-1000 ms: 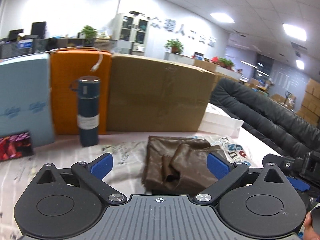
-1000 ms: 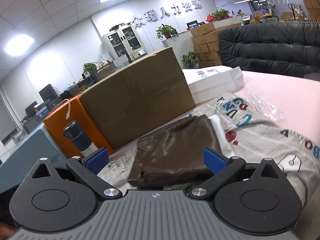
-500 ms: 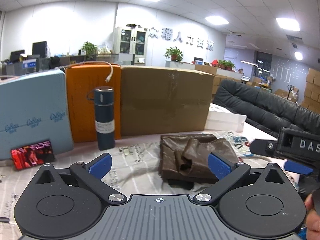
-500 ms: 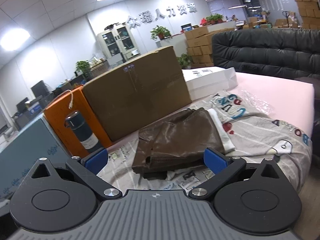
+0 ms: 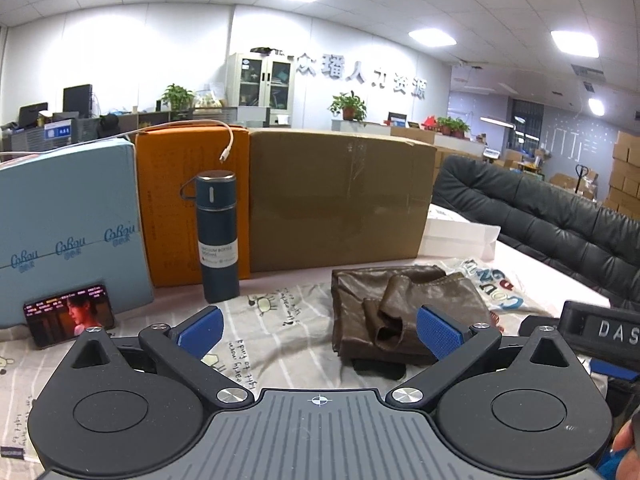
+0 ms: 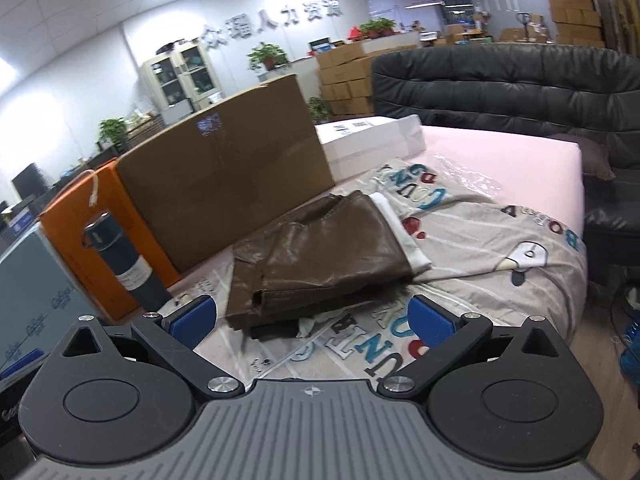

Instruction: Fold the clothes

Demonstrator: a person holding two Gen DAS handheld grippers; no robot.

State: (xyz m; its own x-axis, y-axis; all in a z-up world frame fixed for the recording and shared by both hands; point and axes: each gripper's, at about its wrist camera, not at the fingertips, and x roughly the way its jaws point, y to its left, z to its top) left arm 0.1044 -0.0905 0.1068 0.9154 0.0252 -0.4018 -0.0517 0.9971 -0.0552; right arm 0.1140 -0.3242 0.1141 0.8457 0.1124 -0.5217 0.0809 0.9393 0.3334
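On the table (image 6: 520, 160): folded brown garment (image 6: 320, 248) lies on a printed sheet (image 6: 480, 248), in front of the box (image 5: 340, 200).
Under it: something dark, maybe another garment.
Left gripper (image 5: 319, 330): fingers spread, holding nothing.
Right gripper (image 6: 313, 318): fingers spread, holding nothing.

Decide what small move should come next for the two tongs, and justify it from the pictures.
Probably bring the left tongs forward and down to the loose flap sticking up on the brown leather garment. Both tongs are open and hold nothing, the right tongs too, and the bundle looks folded apart from that flap.
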